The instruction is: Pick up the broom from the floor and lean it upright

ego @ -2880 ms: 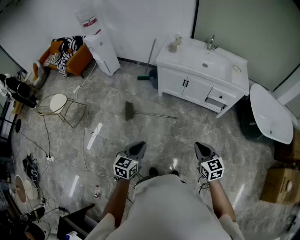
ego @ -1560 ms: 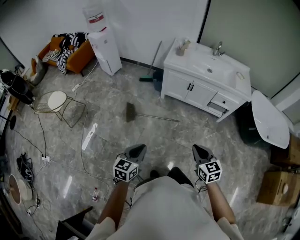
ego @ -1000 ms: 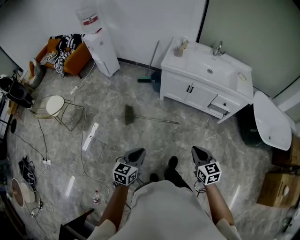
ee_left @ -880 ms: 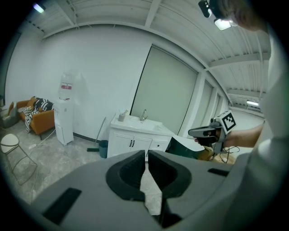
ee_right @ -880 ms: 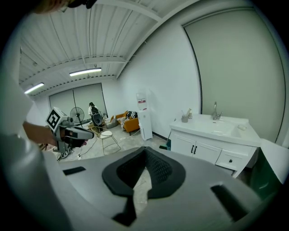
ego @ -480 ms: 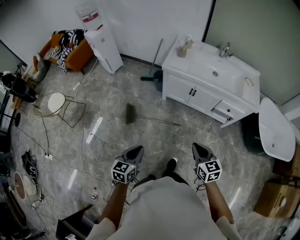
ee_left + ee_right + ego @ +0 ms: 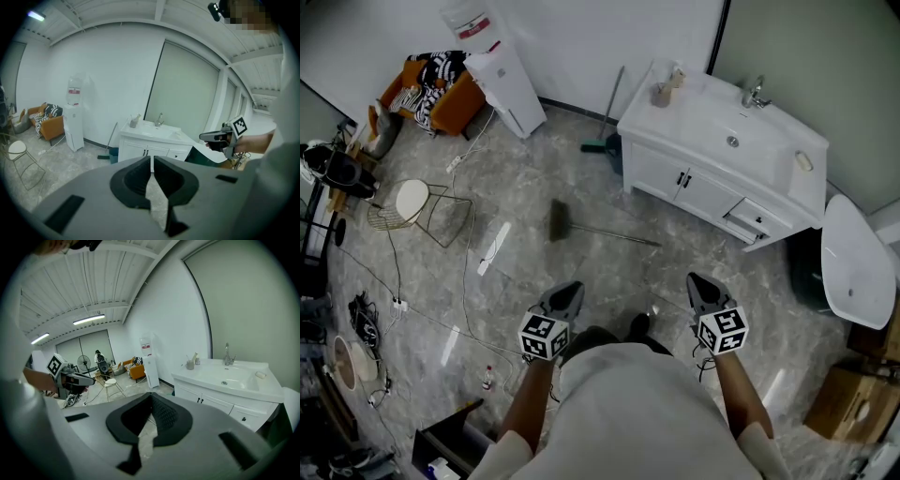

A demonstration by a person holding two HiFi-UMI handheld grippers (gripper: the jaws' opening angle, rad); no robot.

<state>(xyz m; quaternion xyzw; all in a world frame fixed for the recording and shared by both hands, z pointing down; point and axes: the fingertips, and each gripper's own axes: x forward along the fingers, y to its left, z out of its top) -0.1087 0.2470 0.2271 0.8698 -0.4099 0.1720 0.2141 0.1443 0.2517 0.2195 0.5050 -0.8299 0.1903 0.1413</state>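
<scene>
Task barely started, nothing picked up yet. The broom [image 7: 602, 232] is seen lying flat on the floor [image 7: 581, 187], with its bristle head toward the left of the head view and its handle running right toward the white vanity cabinet [image 7: 712, 178]. It is well apart from both grippers and is touched by neither. The left gripper [image 7: 569, 289] and the right gripper [image 7: 699, 281] are held out side by side in front of the person, above the floor and short of the broom. In the left gripper view the jaws are pressed together with nothing between them. In the right gripper view the jaws are likewise seen meeting at the tips, empty. Judged as left to do: the broom is to be reached, the jaws opened, the handle gripped, then the broom raised and stood against a wall or the cabinet. A second long-handled tool [image 7: 612, 105] is already leaned upright against the wall just beside the cabinet, so that corner is judged a likely leaning spot. The whole pick-and-lean is counted as outstanding.
</scene>
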